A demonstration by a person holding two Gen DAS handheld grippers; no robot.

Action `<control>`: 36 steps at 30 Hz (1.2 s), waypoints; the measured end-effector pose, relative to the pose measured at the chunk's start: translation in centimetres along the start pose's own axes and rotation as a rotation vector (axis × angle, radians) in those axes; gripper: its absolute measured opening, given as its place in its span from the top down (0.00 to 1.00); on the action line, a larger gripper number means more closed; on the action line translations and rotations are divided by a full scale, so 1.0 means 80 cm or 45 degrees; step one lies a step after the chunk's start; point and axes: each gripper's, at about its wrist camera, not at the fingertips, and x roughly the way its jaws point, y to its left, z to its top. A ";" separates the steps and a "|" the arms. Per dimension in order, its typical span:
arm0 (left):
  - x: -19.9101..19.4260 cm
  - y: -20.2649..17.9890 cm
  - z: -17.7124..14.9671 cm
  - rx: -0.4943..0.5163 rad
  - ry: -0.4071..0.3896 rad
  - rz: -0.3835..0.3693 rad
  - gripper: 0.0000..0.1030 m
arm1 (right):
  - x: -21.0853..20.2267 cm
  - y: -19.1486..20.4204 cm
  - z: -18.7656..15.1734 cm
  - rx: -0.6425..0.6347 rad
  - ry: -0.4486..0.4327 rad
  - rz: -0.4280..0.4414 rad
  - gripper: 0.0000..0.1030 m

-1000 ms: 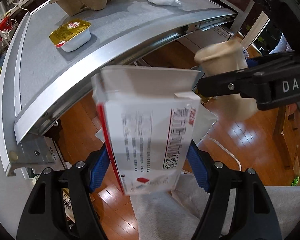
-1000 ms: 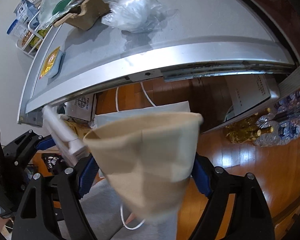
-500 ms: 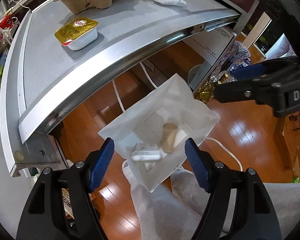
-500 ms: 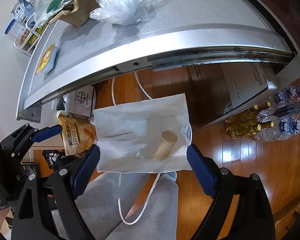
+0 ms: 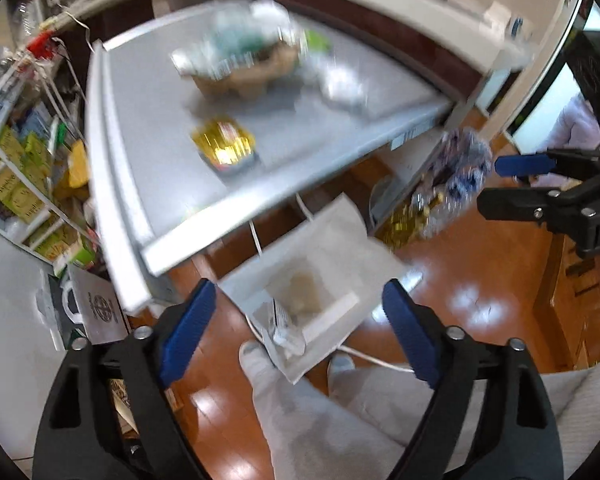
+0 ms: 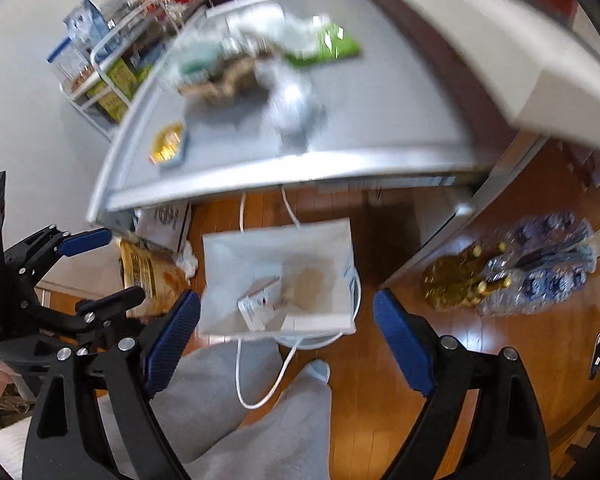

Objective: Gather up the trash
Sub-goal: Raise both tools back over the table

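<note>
A white paper bag (image 5: pixel 332 240) (image 6: pixel 228 256) stands open on the wooden floor below the table edge. Inside it lie a white box (image 5: pixel 286 330) (image 6: pixel 260 304) and a brown paper cup (image 5: pixel 304 284) (image 6: pixel 310 278). My left gripper (image 5: pixel 298 294) hangs high above the bag, jaws opening, nothing between them. My right gripper (image 6: pixel 286 300) is open and empty above the same bag. On the grey table (image 5: pixel 148 120) (image 6: pixel 380 120) sit a gold-lidded tub (image 5: pixel 224 148) (image 6: pixel 168 146), a cardboard tray (image 5: pixel 244 76), crumpled clear plastic (image 6: pixel 292 108) and a green packet (image 6: pixel 328 46).
A person's grey-trousered legs (image 5: pixel 340 408) (image 6: pixel 260 420) stand just behind the bag. Packs of bottles (image 6: pixel 540 276) lie on the floor at the right. A snack bag (image 6: pixel 148 276) and a wire rack of packets (image 5: pixel 20 176) are at the left.
The box left my left gripper and the cup left my right one; both fell into the bag. Both grippers then rose, and more of the table top now shows.
</note>
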 end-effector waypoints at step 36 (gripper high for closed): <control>-0.171 0.066 0.092 -0.250 -0.454 0.432 0.03 | -0.204 0.074 0.109 -0.069 -0.719 -0.150 0.04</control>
